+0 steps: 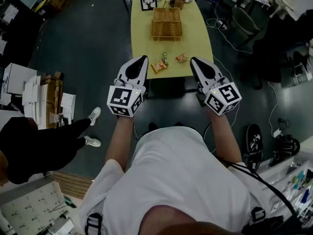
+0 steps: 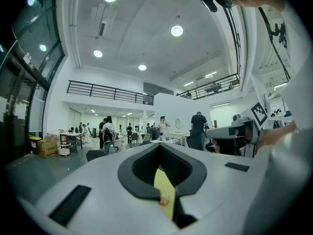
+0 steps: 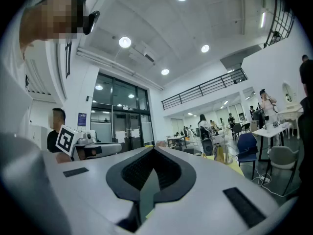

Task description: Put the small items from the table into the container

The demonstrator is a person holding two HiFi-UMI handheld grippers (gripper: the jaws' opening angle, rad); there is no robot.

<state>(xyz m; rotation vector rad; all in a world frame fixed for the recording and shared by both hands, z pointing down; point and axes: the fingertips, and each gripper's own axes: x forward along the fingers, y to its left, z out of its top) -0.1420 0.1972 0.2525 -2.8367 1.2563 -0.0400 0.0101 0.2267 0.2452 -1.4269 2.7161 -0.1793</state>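
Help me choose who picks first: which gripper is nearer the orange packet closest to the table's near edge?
Left. The left gripper is just left of the orange packet; the right gripper lies farther right, past the reddish packet.

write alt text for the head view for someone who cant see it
Seen from above, a person in a white shirt holds the left gripper and right gripper, both shut and empty, level before a yellow table. Three small snack packets lie near its front edge, with a wicker basket behind them.
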